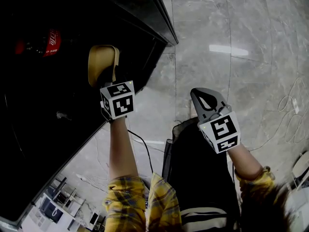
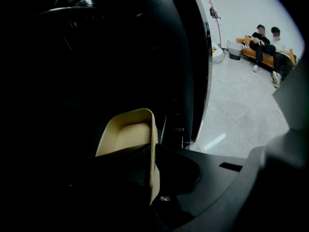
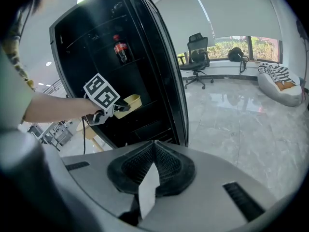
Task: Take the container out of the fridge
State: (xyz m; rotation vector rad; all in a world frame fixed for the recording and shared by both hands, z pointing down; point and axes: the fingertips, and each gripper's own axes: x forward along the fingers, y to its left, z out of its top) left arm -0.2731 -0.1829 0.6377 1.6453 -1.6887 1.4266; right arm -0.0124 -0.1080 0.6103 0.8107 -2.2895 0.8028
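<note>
Forearm (image 1: pixel 120 149) outstretched, left gripper (image 2: pixel 153 151) pinches container (image 2: pixel 126 134) wall.

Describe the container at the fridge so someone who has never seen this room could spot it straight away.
Find the tall black fridge standing open on the grey stone floor. At its open front, the left gripper pinches the rim of a small open-topped container. It is pale tan and looks empty, unlike the dark, red-labelled bottle on the shelf above.
</note>
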